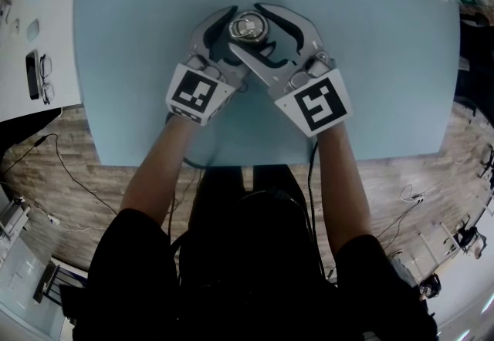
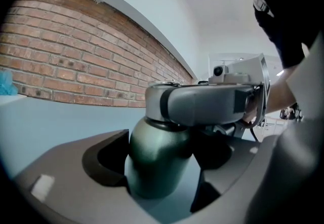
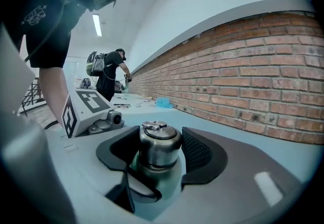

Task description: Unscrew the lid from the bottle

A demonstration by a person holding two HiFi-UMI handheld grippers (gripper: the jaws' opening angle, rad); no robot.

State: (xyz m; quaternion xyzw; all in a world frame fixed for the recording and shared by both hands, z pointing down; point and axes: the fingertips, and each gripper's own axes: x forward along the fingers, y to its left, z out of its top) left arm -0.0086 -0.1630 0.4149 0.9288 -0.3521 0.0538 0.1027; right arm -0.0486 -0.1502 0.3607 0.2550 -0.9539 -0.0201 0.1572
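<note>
Bottle stands upright on table, mid-width, toward the far side. Lid sits on top of it. Left hand-held gripper comes in from the left, low, with a jaw on each side of the bottle's body. Right hand-held gripper comes in from the right, above the left one and crossing over it, jaws either side of the lid. Brick wall runs behind the table. Glasses lie on a separate surface left of the table.
</note>
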